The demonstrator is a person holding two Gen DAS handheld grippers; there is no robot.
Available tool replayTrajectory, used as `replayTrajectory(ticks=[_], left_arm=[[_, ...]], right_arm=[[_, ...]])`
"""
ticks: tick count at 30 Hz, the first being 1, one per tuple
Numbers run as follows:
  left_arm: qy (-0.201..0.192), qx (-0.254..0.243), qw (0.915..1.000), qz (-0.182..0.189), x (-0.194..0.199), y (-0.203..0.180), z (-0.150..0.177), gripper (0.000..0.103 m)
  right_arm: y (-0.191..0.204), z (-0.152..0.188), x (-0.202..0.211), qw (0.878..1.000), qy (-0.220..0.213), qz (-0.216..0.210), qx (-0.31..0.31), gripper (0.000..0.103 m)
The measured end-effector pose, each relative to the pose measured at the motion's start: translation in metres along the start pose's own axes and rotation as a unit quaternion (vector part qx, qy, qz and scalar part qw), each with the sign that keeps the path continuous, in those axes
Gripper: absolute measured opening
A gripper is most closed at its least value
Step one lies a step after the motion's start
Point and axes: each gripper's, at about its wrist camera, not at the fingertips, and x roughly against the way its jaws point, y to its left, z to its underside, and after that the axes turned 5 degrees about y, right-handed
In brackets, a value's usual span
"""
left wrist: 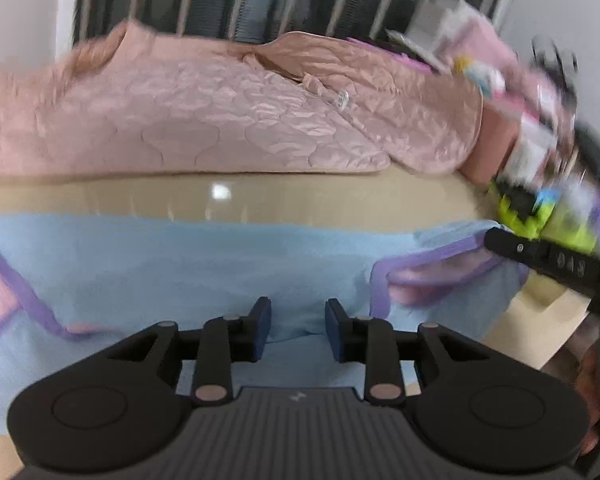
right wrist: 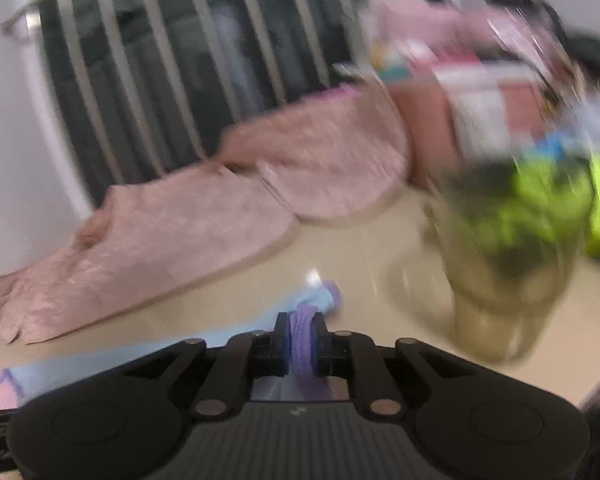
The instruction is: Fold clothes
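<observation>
A light blue garment [left wrist: 188,256] with purple trim and pink panels lies spread on the beige table [left wrist: 260,196]. My left gripper [left wrist: 297,330] hovers over its near middle, open, with only blue cloth showing between the fingers. My right gripper [right wrist: 302,346] is shut on the garment's purple trim [right wrist: 302,340], and a blue corner [right wrist: 320,298] sticks out past the fingertips. In the left wrist view the right gripper's black finger [left wrist: 540,254] reaches in from the right, at the garment's purple-edged corner [left wrist: 452,256].
A pink quilted jacket [left wrist: 220,116] lies across the far side of the table [right wrist: 360,240]. At the right stand a clear container with green contents [right wrist: 512,216], a pink box [left wrist: 496,136] and blurred clutter. A railing [right wrist: 160,60] runs behind.
</observation>
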Motion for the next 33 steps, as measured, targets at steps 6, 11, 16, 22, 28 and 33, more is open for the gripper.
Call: replayTrajectory(ticks=[6, 11, 16, 22, 28, 33], left_arm=[[-0.039, 0.174, 0.9811, 0.076, 0.041, 0.079, -0.015, 0.033], [-0.069, 0.186, 0.9791, 0.044, 0.067, 0.107, -0.015, 0.035], [-0.055, 0.192, 0.9787, 0.047, 0.059, 0.114, -0.015, 0.036], [-0.034, 0.186, 0.9787, 0.08, 0.039, 0.102, -0.018, 0.036], [-0.018, 0.154, 0.9833, 0.095, 0.019, 0.078, -0.031, 0.036], [0.036, 0.139, 0.9823, 0.121, -0.007, 0.061, -0.04, 0.041]], right_arm=[[0.055, -0.008, 0.014, 0.992, -0.025, -0.014, 0.126, 0.009], [0.112, 0.0, 0.004, 0.975, 0.004, -0.039, 0.22, 0.01], [0.133, 0.012, 0.017, 0.964, -0.017, -0.052, 0.262, 0.043], [0.091, 0.003, 0.052, 0.978, -0.065, -0.036, 0.196, 0.053], [0.059, -0.005, 0.007, 0.993, 0.021, -0.089, 0.073, 0.011], [0.082, 0.013, -0.008, 0.987, 0.042, -0.097, 0.123, 0.004]])
